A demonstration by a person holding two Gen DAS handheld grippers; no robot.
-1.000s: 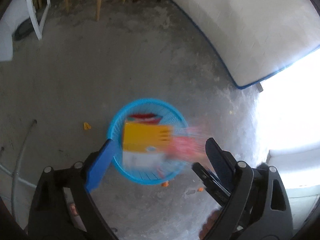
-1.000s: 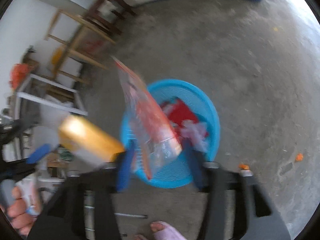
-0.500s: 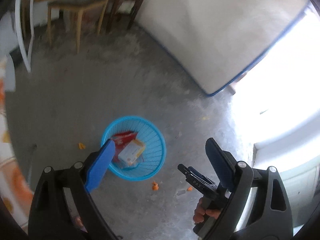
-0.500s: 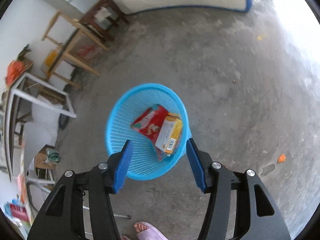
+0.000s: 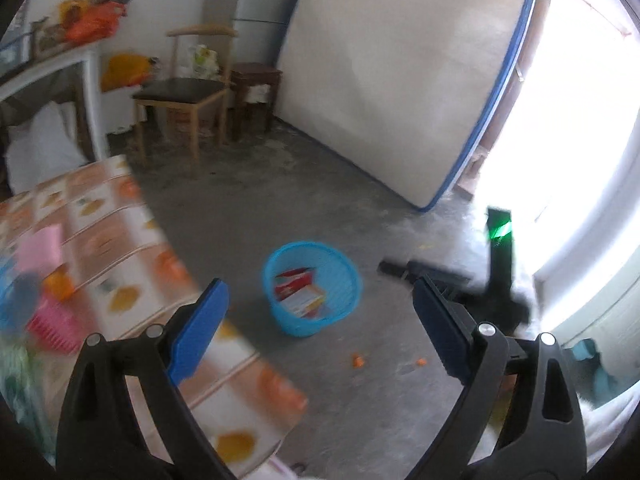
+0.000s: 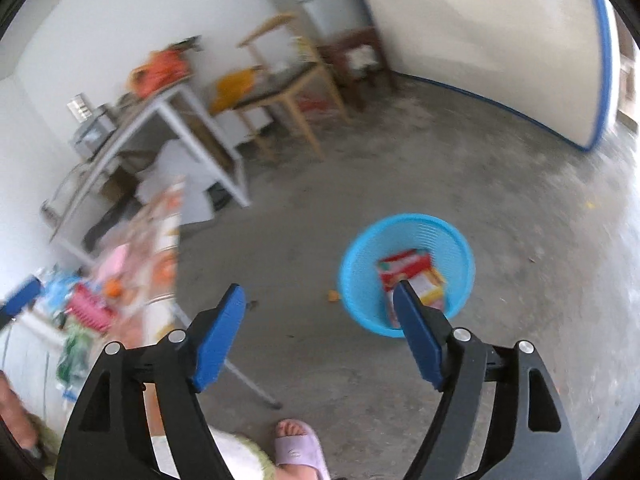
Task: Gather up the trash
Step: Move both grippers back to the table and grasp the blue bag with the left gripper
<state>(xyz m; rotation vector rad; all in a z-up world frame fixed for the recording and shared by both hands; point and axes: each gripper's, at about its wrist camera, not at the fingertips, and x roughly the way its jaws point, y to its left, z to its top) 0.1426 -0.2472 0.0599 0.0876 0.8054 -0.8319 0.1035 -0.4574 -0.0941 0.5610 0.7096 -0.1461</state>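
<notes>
- While your left gripper (image 5: 316,332) hangs over the floor with its fingers spread and nothing between them, the patterned table (image 5: 120,256) sits at its left, holding a pink brush (image 5: 56,326).
- Right of the table, the blue basket (image 5: 344,280) stands on the concrete, holding a red packet (image 5: 294,282) and a yellow-and-white carton (image 5: 302,300).
- Your right gripper (image 6: 318,330) is opening, jaws empty, the basket behind its right finger.
- Your sandalled foot (image 6: 298,442) shows below.
</notes>
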